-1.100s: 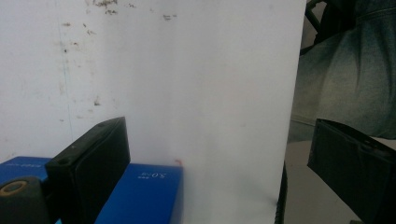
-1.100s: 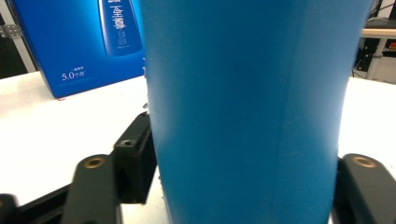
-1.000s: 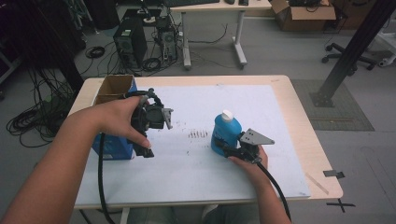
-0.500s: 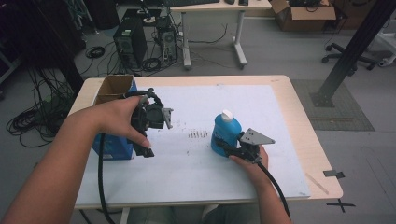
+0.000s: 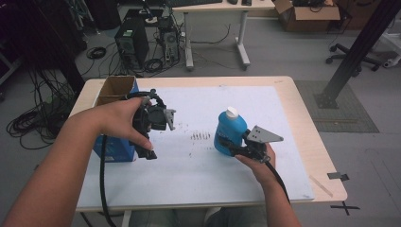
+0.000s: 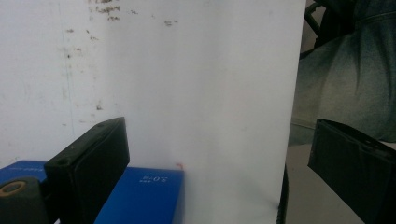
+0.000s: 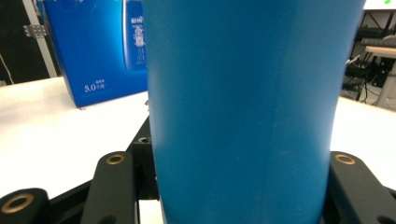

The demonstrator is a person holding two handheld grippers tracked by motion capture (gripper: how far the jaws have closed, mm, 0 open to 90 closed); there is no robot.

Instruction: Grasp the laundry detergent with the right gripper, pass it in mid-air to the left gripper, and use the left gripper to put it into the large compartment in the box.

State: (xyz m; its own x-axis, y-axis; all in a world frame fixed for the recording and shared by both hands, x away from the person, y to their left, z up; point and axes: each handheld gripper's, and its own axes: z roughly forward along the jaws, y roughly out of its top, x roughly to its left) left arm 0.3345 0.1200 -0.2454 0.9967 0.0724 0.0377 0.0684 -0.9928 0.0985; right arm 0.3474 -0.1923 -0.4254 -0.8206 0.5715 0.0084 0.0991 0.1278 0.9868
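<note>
From above, the right gripper (image 5: 236, 147) clamped the blue bottle (image 5: 228, 132) standing right of the table's (image 5: 293, 113) middle, the left gripper's view showed its jaws wide above the box (image 6: 144, 196), and the right gripper's view showed its jaws, just closed, hugging the bottle (image 7: 243, 112).

A white sheet (image 5: 198, 161) bearing dark smudges (image 5: 200, 136) covers the wooden table (image 5: 302, 118). Beyond it stand computer towers (image 5: 130, 42), tangled cables, and perhaps an office chair (image 5: 352, 49).
</note>
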